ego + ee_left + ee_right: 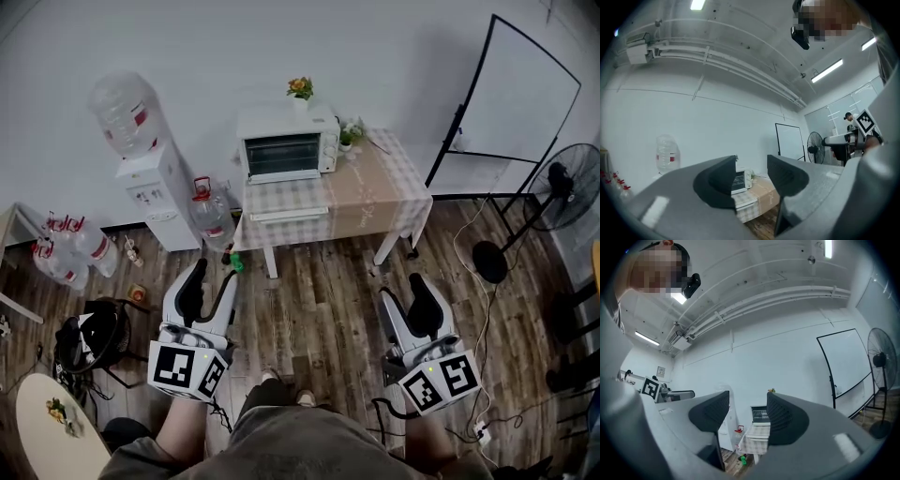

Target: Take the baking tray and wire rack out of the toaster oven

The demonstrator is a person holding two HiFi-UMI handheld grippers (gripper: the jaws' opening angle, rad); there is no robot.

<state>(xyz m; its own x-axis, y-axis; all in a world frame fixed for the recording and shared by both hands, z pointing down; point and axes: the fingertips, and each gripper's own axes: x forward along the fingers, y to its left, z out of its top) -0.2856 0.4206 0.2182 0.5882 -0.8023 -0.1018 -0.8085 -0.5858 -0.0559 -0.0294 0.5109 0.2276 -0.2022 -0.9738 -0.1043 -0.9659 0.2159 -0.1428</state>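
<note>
While the toaster oven sits shut on the table, well apart, left gripper & right gripper gape empty. Baking tray & wire rack presumably inside: light, stiff metal, prob. slippery; pinch front rim.

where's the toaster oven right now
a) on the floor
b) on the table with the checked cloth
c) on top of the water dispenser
B: the toaster oven stands on the table with the checked cloth, and the water dispenser is off to its side.
</note>
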